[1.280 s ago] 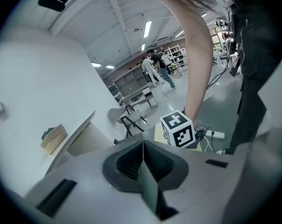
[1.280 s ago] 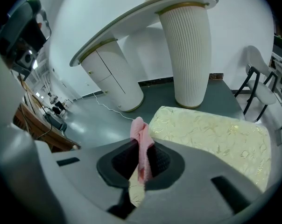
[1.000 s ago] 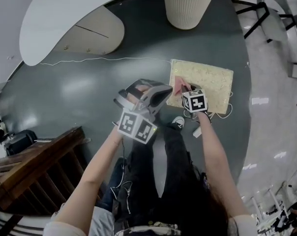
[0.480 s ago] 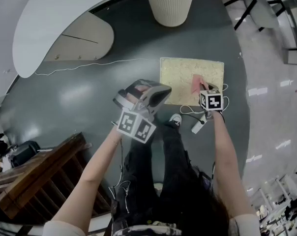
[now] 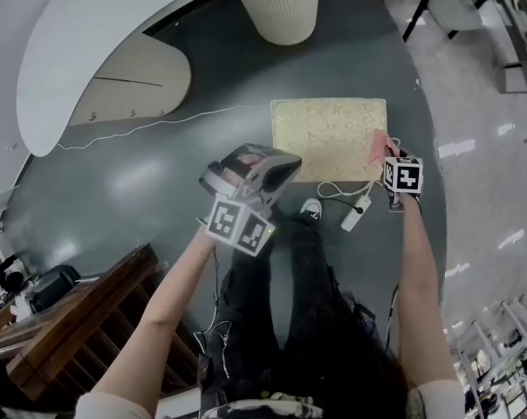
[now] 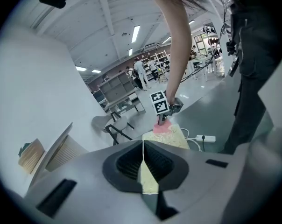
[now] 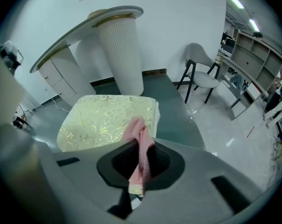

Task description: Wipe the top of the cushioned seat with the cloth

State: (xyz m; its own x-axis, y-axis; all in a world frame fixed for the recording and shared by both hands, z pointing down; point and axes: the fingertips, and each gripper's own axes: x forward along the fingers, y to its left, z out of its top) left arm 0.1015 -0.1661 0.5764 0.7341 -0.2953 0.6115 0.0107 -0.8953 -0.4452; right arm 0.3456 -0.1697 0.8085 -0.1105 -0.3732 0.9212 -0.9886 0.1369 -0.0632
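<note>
The cushioned seat (image 5: 325,136) is a pale yellow square with a gold leaf pattern, lying on the dark floor. My right gripper (image 5: 388,153) is at its right edge, shut on the pink cloth (image 5: 378,146), which touches the cushion's right side. In the right gripper view the cloth (image 7: 140,146) hangs between the jaws, with the seat (image 7: 101,122) just beyond. My left gripper (image 5: 284,166) hovers in the air left of the cushion's near corner, shut with nothing in it. From the left gripper view I see the cloth (image 6: 161,128) on the seat (image 6: 177,137) under the right gripper (image 6: 165,117).
A white power strip (image 5: 357,212) and its cable lie on the floor by the cushion's near edge, close to the person's shoe (image 5: 313,210). A ribbed white column (image 5: 278,5) stands behind the seat. A grey chair (image 7: 201,76) is at the right, dark wooden furniture (image 5: 71,312) at the lower left.
My right gripper has dragged the pink cloth rightward across the cushion, from its left part to its right edge. The left gripper has held its place.
</note>
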